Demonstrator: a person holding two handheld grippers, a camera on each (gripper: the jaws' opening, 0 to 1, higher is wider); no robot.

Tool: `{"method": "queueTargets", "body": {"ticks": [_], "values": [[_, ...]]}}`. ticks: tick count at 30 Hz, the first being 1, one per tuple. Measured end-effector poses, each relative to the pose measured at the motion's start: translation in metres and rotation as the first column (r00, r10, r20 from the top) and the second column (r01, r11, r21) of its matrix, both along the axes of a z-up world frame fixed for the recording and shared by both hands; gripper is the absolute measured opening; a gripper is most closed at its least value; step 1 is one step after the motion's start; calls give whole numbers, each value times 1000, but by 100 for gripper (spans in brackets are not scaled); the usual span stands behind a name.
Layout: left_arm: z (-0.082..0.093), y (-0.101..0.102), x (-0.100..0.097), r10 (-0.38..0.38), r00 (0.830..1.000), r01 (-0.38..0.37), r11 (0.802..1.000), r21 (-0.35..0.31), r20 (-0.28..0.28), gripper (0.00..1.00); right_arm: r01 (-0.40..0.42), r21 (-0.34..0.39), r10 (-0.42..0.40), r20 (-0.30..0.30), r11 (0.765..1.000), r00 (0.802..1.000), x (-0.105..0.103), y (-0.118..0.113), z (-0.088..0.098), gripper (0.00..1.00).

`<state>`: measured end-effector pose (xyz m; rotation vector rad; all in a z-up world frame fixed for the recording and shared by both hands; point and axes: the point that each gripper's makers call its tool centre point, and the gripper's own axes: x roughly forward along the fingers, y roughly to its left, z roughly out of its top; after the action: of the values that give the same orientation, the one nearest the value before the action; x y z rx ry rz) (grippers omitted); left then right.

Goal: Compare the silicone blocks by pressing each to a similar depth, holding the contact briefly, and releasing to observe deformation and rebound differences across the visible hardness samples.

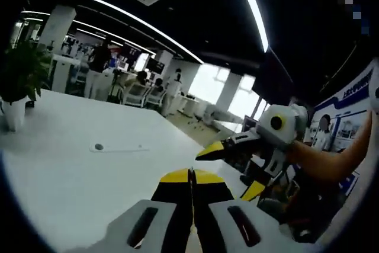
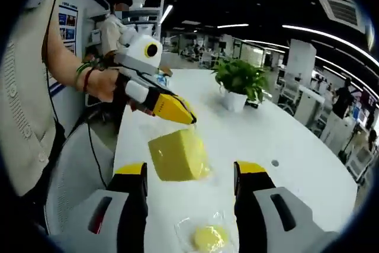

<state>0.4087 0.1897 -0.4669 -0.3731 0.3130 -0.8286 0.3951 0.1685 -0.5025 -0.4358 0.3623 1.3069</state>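
Fingers first: on my left gripper (image 1: 191, 177) the two yellow-tipped fingers are clenched together with nothing between them, as the left gripper view shows from behind. On my right gripper (image 2: 190, 173) the fingers stand wide apart, released, with the counter visible between them.

From the right gripper view I get what matters for the task. A large yellow silicone block (image 2: 178, 155) sits tilted on the white counter (image 2: 249, 140), just ahead of the right fingers and between their lines. A smaller round yellow sample (image 2: 207, 238) in a clear wrapper lies nearer the camera, low between the fingers. My left gripper comes in from the left there, held in a hand (image 2: 103, 84), its closed yellow tips pointing down at the upper edge of the big block; I cannot tell whether they touch it. A potted plant (image 2: 240, 84) stands farther back on the counter.

From the left gripper view I see none of the samples, just the bare white counter stretching away, the same plant at its far left, and a small round fitting (image 1: 99, 146) set in the surface. The right gripper enters from the right, fingers spread, carried by a bare forearm (image 1: 331, 158). People are at desks far behind.
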Motion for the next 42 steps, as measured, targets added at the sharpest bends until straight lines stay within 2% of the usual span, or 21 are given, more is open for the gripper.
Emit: {"method": "queueTargets", "body": {"ticks": [3, 5, 8, 11, 24, 25, 26, 36, 42], "values": [[3, -4, 0, -17, 1000, 17, 1000, 2, 9, 0, -46, -7, 46, -4, 999, 999, 2, 11, -2, 55], [7, -5, 1, -16, 1000, 16, 1000, 1, 18, 0, -84, -44, 84, 3, 996, 996, 4, 15, -6, 55], [11, -8, 2, -24, 999, 25, 1000, -8, 21, 0, -105, -59, 105, -17, 993, 994, 6, 21, -11, 55], [14, -11, 3, -27, 999, 27, 1000, -4, 31, 0, -138, -92, 137, -11, 986, 990, 6, 24, -17, 55], [25, -27, -2, -96, 994, 96, 995, 7, 59, 0, -197, -129, 193, -48, 972, 980, 3, 36, -31, 55], [25, -30, -4, -116, 992, 116, 993, 4, 53, 0, -202, -132, 197, -53, 970, 979, 2, 35, -32, 53], [25, -29, -2, -102, 993, 101, 995, 14, 64, 0, -205, -132, 199, -60, 970, 978, 1, 36, -32, 53], [22, -37, -8, -141, 988, 140, 990, 24, 59, 0, -223, -145, 206, -122, 964, 971, -6, 33, -38, 42], [19, -41, -15, -171, 983, 168, 985, 44, 69, 0, -208, -168, 188, -125, 964, 974, -7, 29, -41, 31]]}}
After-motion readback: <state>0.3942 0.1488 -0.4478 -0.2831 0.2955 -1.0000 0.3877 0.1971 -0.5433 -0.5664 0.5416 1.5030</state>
